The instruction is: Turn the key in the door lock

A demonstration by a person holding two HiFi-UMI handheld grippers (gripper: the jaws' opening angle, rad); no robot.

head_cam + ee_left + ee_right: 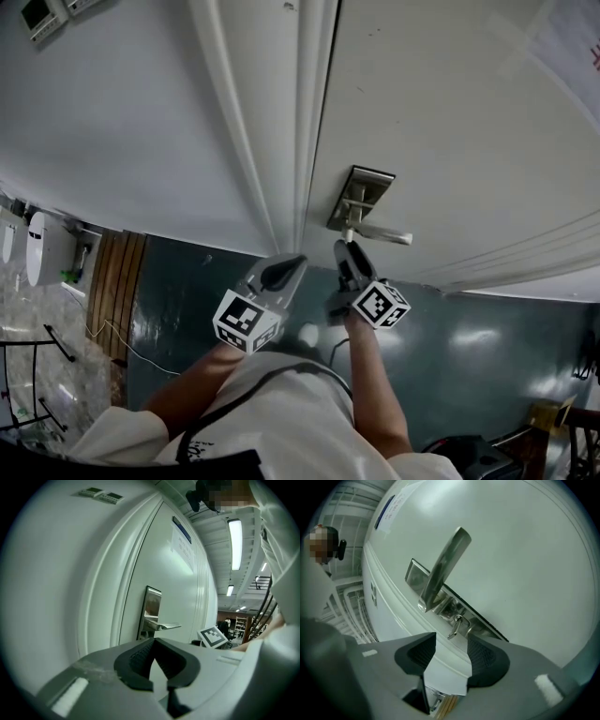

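Three near views, door lock (359, 199) shared

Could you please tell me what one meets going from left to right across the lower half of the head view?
White wall-mounted device → wooden slatted panel → left hand-held gripper → right hand-held gripper. The door handle is left out, since it overlaps the right hand-held gripper.

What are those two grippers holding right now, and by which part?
Nothing. The right gripper stands open, and the key hangs ahead of its jaws, ungripped. The left gripper is shut and empty.
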